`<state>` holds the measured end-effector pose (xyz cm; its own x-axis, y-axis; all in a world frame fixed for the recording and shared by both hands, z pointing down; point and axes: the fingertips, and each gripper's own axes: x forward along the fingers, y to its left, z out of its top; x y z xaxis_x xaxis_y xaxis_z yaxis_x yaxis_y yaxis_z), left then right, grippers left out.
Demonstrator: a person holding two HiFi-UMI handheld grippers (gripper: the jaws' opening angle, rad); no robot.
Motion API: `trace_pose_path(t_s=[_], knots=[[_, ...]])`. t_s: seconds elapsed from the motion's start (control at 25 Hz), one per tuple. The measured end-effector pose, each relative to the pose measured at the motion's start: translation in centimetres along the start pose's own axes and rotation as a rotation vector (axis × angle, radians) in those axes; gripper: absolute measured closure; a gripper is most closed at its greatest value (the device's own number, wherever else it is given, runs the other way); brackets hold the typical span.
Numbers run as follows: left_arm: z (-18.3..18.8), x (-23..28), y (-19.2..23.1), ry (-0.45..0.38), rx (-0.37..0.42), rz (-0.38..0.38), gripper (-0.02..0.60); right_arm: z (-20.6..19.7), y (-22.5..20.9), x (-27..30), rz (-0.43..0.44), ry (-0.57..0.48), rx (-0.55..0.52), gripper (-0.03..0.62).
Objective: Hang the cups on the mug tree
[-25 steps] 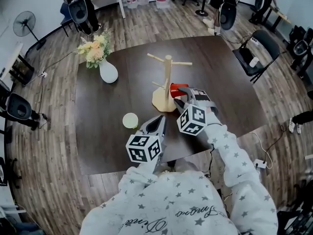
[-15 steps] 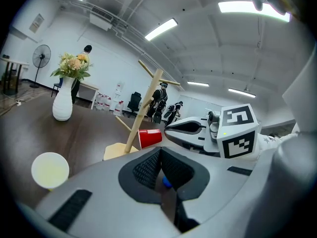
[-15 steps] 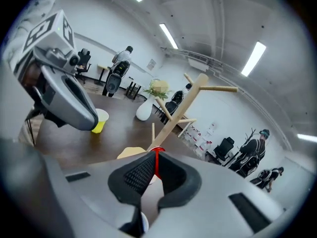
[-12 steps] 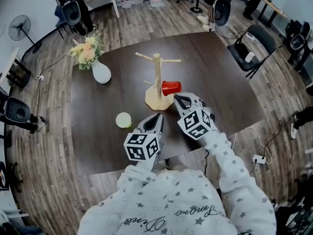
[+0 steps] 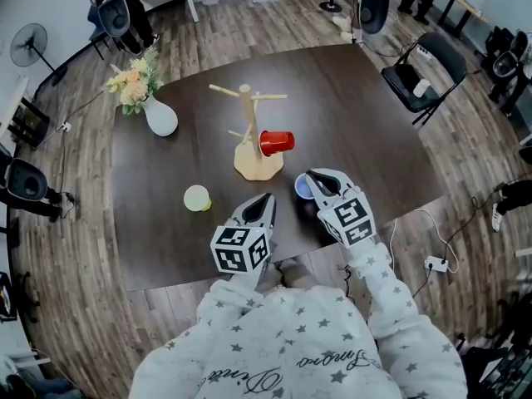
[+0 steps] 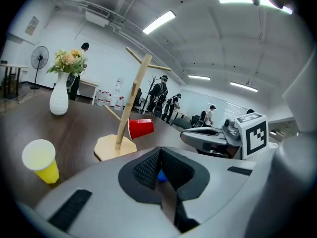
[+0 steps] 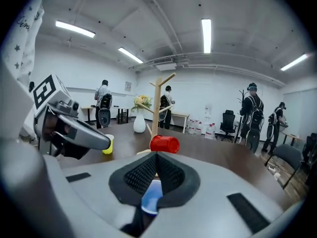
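Note:
A wooden mug tree [image 5: 247, 131] stands mid-table, and a red cup [image 5: 276, 143] hangs on its side from a low right peg. On the table left of the tree stands a yellow cup [image 5: 197, 198]. A blue cup [image 5: 303, 188] stands upright right in front of my right gripper [image 5: 312, 176], whose jaws are shut and hold nothing. In the right gripper view the blue cup [image 7: 151, 196] shows below the closed jaws. My left gripper [image 5: 267, 199] is also shut and empty, near the table's front edge, between the yellow and blue cups.
A white vase of flowers [image 5: 160, 118] stands at the table's far left. A folding chair [image 5: 411, 80] is off the table's right corner, a fan [image 5: 27, 46] far left. Several people stand at the back of the room [image 7: 252, 114].
The right gripper has let go of the red cup, which now hangs on the tree, and drawn back toward me with its jaws shut. The blue cup has come into sight.

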<state>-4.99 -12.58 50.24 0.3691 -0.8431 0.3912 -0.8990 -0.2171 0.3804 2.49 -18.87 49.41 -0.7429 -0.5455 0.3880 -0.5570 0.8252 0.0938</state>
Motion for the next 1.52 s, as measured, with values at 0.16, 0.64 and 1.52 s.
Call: trace_pose_path(t_s=[0.16, 0.64, 1.52], knots=[[-0.8, 0.4, -0.5, 0.016, -0.003, 0.000, 0.557, -1.9, 0.1, -0.9, 0.007, 0.007, 0.060, 0.574], [-3.2, 1.6, -2.1, 0.052, -0.020, -0.004, 0.557, -6.4, 0.1, -2.5, 0.015, -0.002, 0.161, 0.571], [-5.8, 1.6, -0.9, 0.093, -0.082, 0.056, 0.557, -11.4, 1.8, 3.5, 0.080, 0.106, 0.169, 0.253]])
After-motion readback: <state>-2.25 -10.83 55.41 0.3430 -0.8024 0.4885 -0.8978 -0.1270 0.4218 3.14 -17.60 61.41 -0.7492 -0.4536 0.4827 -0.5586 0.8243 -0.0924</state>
